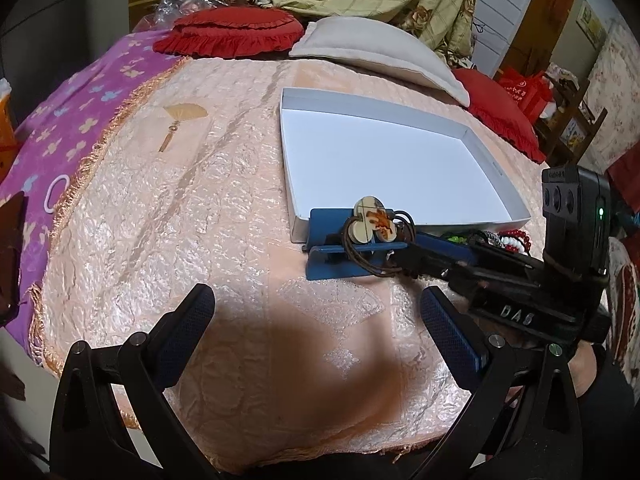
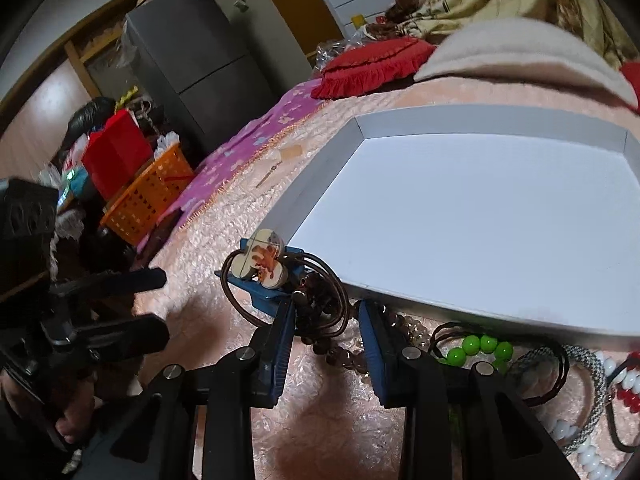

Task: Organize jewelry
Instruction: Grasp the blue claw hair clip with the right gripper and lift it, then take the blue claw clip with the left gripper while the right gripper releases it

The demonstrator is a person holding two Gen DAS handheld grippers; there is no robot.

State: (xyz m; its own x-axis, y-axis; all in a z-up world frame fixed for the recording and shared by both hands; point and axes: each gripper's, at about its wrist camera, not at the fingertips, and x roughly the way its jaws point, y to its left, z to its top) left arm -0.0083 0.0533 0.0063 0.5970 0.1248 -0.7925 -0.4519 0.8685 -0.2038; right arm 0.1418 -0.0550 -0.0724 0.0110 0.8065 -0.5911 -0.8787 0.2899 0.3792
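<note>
A cream clover-shaped pendant (image 1: 374,220) with an orange figure hangs on a brown cord over a small blue stand (image 1: 340,256) at the near corner of a white empty box tray (image 1: 500,184). The same pendant (image 2: 264,262), cord (image 2: 320,308) and tray (image 2: 312,196) show in the right wrist view. My right gripper (image 2: 326,312) is open, its fingers on either side of the cord and brown beads behind the stand; it also shows in the left wrist view (image 1: 404,256). My left gripper (image 1: 316,308) is open and empty above the bedspread, short of the stand.
More jewelry lies right of the stand by the tray's near wall: green beads (image 2: 480,346), white and red beads (image 2: 624,380), a grey woven bangle (image 2: 592,364). Pillows (image 1: 380,48) lie behind the tray. A white ring (image 1: 54,194) sits on the purple sheet. An orange basket (image 2: 152,196) stands beside the bed.
</note>
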